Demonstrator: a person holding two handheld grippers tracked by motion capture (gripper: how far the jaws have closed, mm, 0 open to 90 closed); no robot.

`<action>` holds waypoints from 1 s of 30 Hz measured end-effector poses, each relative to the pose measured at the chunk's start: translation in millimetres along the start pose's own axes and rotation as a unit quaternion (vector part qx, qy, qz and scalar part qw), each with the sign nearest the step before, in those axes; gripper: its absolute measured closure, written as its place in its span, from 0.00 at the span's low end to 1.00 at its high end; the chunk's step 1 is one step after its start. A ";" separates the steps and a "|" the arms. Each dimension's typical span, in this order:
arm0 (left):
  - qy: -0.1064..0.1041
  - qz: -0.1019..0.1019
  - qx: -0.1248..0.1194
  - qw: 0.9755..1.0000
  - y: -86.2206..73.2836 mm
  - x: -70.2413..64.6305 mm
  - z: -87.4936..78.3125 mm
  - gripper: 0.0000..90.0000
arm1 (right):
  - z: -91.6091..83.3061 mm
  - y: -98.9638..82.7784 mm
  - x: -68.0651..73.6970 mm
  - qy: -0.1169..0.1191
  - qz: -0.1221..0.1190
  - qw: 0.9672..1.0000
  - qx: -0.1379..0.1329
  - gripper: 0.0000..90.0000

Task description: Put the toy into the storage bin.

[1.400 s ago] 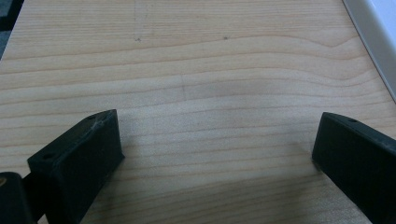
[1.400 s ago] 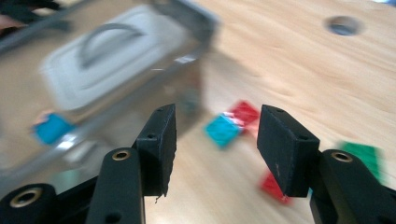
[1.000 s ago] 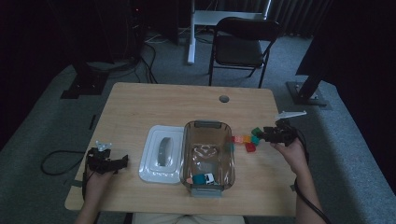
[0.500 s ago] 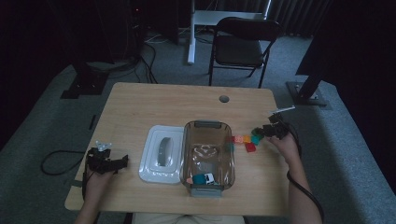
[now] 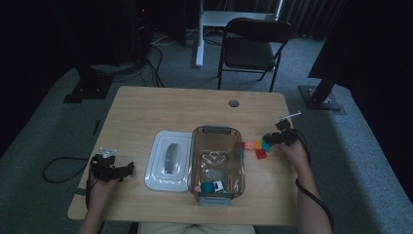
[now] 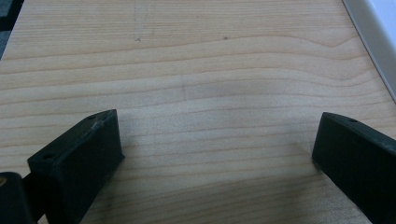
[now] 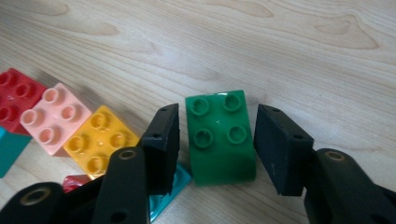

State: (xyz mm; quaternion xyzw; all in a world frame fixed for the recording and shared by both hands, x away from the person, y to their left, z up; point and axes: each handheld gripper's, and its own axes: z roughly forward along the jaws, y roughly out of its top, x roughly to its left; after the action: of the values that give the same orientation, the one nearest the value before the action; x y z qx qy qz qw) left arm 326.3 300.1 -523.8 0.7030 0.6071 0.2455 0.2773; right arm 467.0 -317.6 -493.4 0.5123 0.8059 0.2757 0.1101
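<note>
We have the right tool (image 7: 212, 140) down at the right of the worktop (image 5: 146, 112), its jaws straddling a green brick (image 7: 219, 137) that sits in the middle of the right gripper view. The jaws have just been closing, yet a thin gap shows on each side of the brick, so we judge it bracketed and not yet pinched. In the high view the same tool (image 5: 278, 138) hangs over the row of bricks just right of the clear tub (image 5: 215, 130), which already holds a few pieces at its lower end; a white lid (image 5: 168, 158) lies just left of the tub. Our left tool (image 5: 111, 170) rests at the lower left of the high view, jaws wide apart over bare wood with nothing between them. The trouble we see from here is crowding. A yellow brick (image 7: 100, 140) sits just beside the left jaw, a pink brick (image 7: 53, 119) and a red brick (image 7: 14, 98) sit further left, and a teal piece (image 7: 170, 189) lies under that same jaw. If we close as we stand, the jaw may drag the teal piece along or nudge the yellow one out of line. The green top also slopes toward the camera, so a low or skewed pinch could let it squirt free.
</note>
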 end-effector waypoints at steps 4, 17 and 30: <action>0.000 0.000 0.000 1.000 0.0 0.0 0.0 0.02 | 2.1 -2.1 -1.5 -0.005 -0.001 1.000 0.004 0.60; 0.000 0.000 0.000 1.000 0.0 0.0 0.0 0.02 | -14.5 1.8 -2.9 0.000 -0.003 1.000 -0.011 0.65; 0.000 0.000 0.000 1.000 0.0 0.0 0.0 0.02 | -53.8 1.5 24.8 0.041 -0.050 0.997 -0.034 0.65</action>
State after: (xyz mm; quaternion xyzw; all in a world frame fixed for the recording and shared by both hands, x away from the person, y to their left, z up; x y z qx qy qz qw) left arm 326.3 300.1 -523.7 0.7033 0.6071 0.2454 0.2769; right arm 432.3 -312.9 -445.7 0.4551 0.8245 0.3183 0.1080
